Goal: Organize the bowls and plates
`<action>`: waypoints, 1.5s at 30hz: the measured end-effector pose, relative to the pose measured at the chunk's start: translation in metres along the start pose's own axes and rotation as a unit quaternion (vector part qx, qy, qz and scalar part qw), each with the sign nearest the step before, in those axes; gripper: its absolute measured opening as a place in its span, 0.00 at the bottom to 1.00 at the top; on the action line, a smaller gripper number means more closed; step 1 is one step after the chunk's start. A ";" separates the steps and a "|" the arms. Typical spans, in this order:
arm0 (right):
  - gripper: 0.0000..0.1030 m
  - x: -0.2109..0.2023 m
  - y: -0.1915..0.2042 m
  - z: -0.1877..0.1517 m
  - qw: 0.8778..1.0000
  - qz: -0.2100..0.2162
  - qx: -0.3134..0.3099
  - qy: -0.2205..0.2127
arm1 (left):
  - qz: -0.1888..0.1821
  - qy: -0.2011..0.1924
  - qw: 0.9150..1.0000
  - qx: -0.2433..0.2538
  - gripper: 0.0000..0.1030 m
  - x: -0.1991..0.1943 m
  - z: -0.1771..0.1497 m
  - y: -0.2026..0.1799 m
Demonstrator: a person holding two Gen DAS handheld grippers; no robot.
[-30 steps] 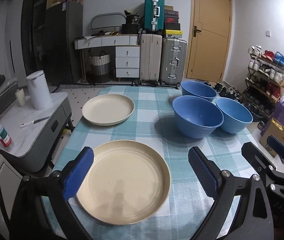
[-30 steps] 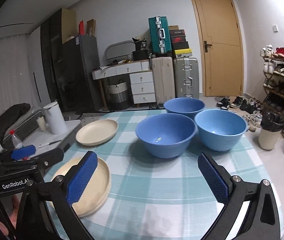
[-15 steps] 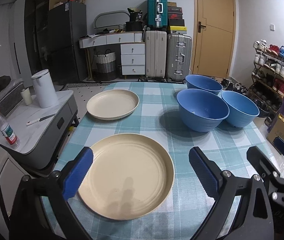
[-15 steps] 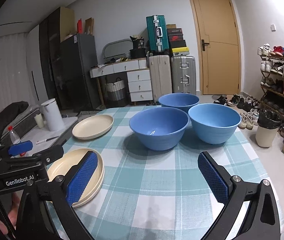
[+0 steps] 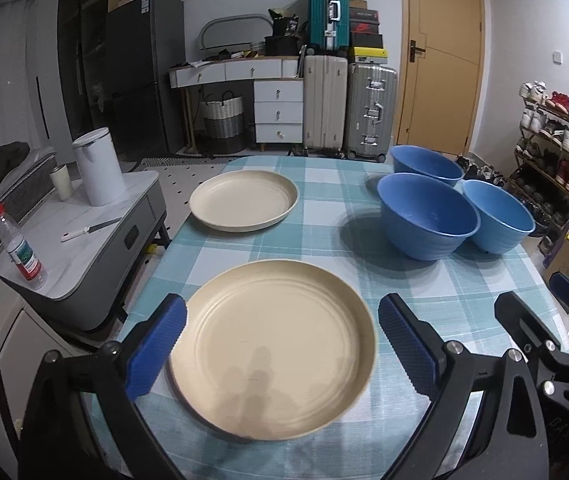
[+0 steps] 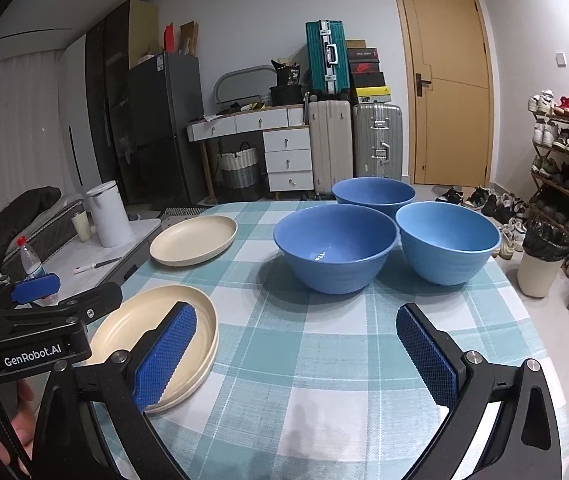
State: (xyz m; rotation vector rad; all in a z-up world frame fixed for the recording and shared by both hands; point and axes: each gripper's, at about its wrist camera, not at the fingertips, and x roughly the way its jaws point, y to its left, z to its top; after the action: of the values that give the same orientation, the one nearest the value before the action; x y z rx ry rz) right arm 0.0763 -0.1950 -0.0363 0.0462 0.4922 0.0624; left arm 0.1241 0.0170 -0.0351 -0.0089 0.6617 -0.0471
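A cream plate [image 5: 272, 344] lies near the table's front left, with another plate edge showing under it in the right wrist view [image 6: 188, 340]. A second cream plate [image 5: 244, 200] lies further back [image 6: 194, 240]. Three blue bowls stand at the right: a near one [image 5: 424, 216] [image 6: 334, 246], a right one [image 5: 496, 216] [image 6: 446, 246] and a far one [image 5: 424, 164] [image 6: 372, 194]. My left gripper [image 5: 280, 344] is open and empty, hovering over the near plate. My right gripper [image 6: 296, 358] is open and empty above the cloth, in front of the bowls.
The table has a teal checked cloth [image 6: 324, 360]. A low grey cabinet [image 5: 84, 240] at the left holds a white kettle [image 5: 98, 172], a water bottle [image 5: 20, 248] and a knife. Suitcases, drawers, a door and a shoe rack [image 6: 564, 168] stand behind.
Both grippers have drawn back and tilted a little; the plates and bowls sit slightly further off in view. Nothing on the table has moved. Both grippers stay open.
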 end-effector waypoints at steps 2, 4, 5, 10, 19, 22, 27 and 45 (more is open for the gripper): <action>0.99 0.006 0.005 0.004 1.000 0.010 -0.007 0.004 | 0.003 0.006 1.000 -0.006 0.95 0.004 0.002 0.007; 0.99 0.013 0.010 0.009 1.000 0.026 -0.007 0.005 | 0.005 0.007 1.000 -0.015 0.95 0.008 0.005 0.016; 0.99 0.018 0.014 0.013 0.999 0.039 -0.009 0.007 | 0.006 0.006 1.000 -0.020 0.95 0.009 0.007 0.021; 0.99 0.040 0.036 0.031 0.998 0.064 -0.020 0.019 | 0.016 0.009 0.999 -0.033 0.95 0.020 0.021 0.048; 0.98 0.091 0.072 0.074 0.992 0.114 -0.029 0.047 | 0.009 0.041 0.996 -0.074 0.95 0.063 0.060 0.111; 0.96 0.117 0.085 0.093 0.988 0.135 -0.030 0.070 | 0.009 0.056 0.995 -0.080 0.95 0.084 0.071 0.127; 0.86 0.170 0.108 0.122 0.984 0.137 -0.041 0.105 | 0.002 0.101 0.989 -0.104 0.95 0.136 0.084 0.149; 0.75 0.375 0.131 0.165 0.954 0.082 0.021 0.289 | -0.018 0.193 0.971 -0.143 0.95 0.275 0.117 0.169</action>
State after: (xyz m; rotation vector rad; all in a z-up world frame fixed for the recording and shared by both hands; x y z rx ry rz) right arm 0.4774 -0.0429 -0.0597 0.1121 1.0764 0.2336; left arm 0.4190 0.1720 -0.1157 -0.2956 1.0544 0.0133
